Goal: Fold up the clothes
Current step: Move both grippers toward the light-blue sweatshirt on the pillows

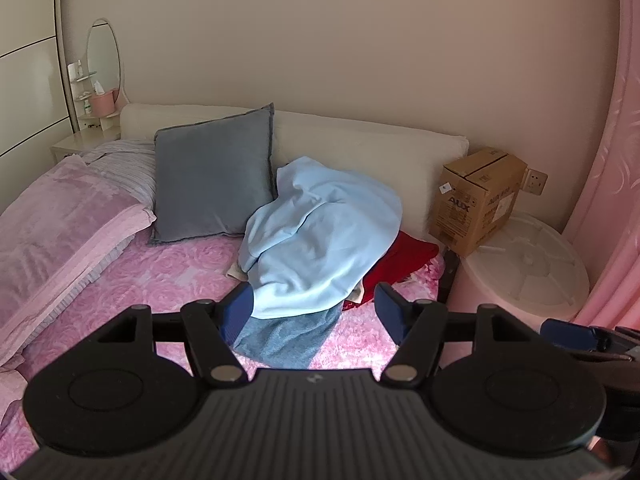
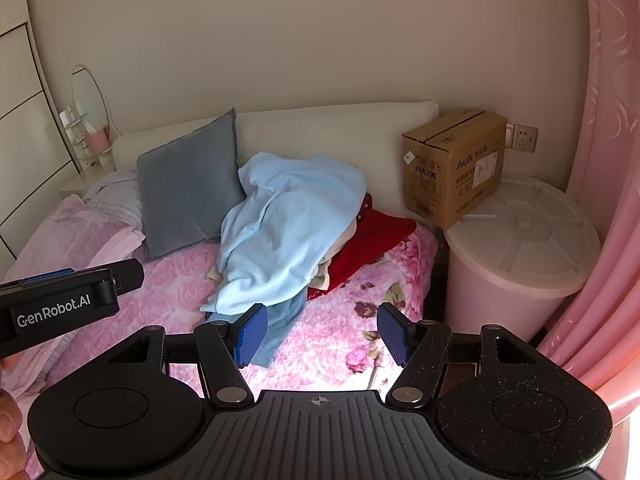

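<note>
Several garments lie heaped, unfolded, on the bed [image 1: 168, 280]: blue top [image 1: 320, 236] over red cloth [image 1: 400, 260] and denim [image 1: 284, 336]. Left gripper [image 1: 314, 312] and right gripper [image 2: 318, 330] hover short of them, jaws apart, empty. Judged step: approach; next, grip one garment's edge.

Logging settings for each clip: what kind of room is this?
Most likely a bedroom: a bed with a pink floral cover, a grey cushion against the headboard, and a vanity mirror in the corner.

The cardboard box [image 2: 454, 166], beyond and to the right of the right jaws, reads "AUX" on two faces. The left gripper [image 2: 72, 304], left of those jaws, reads "GenRobot.AI".
</note>
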